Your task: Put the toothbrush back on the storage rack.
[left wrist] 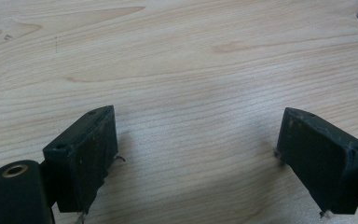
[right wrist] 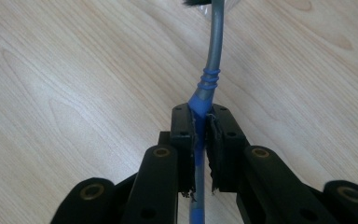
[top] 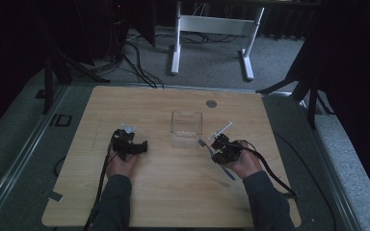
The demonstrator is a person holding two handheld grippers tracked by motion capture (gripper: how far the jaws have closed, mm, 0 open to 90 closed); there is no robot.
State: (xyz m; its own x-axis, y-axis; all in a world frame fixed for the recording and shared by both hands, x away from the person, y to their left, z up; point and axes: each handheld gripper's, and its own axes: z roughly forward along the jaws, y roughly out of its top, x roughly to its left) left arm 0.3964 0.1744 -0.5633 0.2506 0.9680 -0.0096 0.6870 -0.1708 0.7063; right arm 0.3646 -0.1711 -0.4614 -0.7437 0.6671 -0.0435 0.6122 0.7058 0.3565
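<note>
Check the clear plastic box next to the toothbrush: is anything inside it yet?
The clear box looks empty from the high view; wood grain shows through its base. Glare on the walls could hide something small. The toothbrush is outside it, clamped in the right gripper.

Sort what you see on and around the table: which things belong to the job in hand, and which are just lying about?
In the job: toothbrush, clamped in the right gripper; clear box; open left gripper.

Lying about: grey disc on the table; white desk frame; floor cables.
</note>
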